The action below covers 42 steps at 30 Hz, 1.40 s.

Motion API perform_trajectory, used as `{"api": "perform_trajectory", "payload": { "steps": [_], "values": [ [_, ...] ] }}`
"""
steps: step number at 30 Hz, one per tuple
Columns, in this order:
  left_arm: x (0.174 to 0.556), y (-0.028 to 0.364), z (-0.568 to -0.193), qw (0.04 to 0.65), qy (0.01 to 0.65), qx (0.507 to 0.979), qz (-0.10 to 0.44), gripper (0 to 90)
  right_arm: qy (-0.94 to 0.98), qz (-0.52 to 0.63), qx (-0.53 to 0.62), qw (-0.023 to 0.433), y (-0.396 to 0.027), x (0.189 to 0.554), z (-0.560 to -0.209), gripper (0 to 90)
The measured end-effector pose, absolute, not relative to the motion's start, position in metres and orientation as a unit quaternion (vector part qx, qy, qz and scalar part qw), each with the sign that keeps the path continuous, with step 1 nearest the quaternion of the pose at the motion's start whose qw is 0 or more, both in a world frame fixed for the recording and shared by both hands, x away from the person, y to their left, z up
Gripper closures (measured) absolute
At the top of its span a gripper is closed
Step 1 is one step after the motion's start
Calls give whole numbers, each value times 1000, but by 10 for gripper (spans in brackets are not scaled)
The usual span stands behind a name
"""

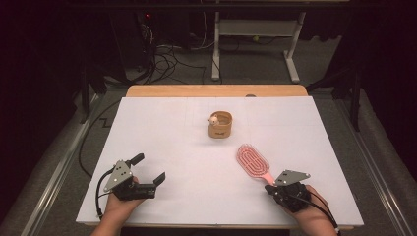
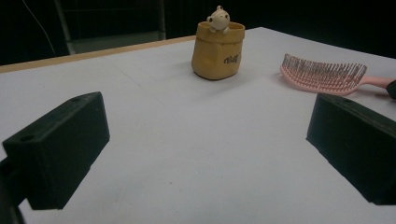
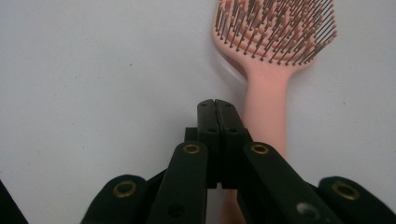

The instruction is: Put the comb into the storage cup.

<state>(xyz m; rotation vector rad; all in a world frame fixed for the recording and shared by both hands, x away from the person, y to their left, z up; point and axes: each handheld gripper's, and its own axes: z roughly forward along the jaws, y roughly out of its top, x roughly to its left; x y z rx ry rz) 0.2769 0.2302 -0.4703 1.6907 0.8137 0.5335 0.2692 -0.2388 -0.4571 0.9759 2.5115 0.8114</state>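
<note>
The brush (image 1: 253, 164) lies flat on the white table (image 1: 196, 147), bristles up. Its long axis runs aslant in the high view: the oval head points away from the person and toward the left, the handle back toward the right gripper (image 1: 269, 189). In the right gripper view the handle (image 3: 266, 112) runs straight up the frame to the head, whose far end is cut off by the top edge.

The right gripper's jaws are pressed together with nothing between them. They sit just left of the handle in that gripper's own view and overlap its near end, so the handle's tip is hidden behind them; whether they touch it I cannot tell.

The left gripper (image 1: 149, 169) rests well apart from the brush, its jaws spread wide and holding nothing. Between and beyond them, in the left gripper view, stand a tan pouch (image 2: 217, 51) with a small figure (image 2: 218, 19) peeking out, and to its right the brush (image 2: 323, 73), its handle cut off at the frame's edge.
</note>
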Motion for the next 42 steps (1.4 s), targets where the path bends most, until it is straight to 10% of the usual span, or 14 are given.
{"api": "perform_trajectory", "payload": {
  "steps": [12,29,42],
  "values": [
    [277,230,-470,563,345,718,222,1,826,386,368,183,-253,266,-444,787],
    [278,230,-471,559,349,717,227,2,770,410,445,202,-272,274,-451,336],
    [279,231,-472,558,349,719,225,12,770,403,453,198,-273,277,-457,161]
  ]
}}
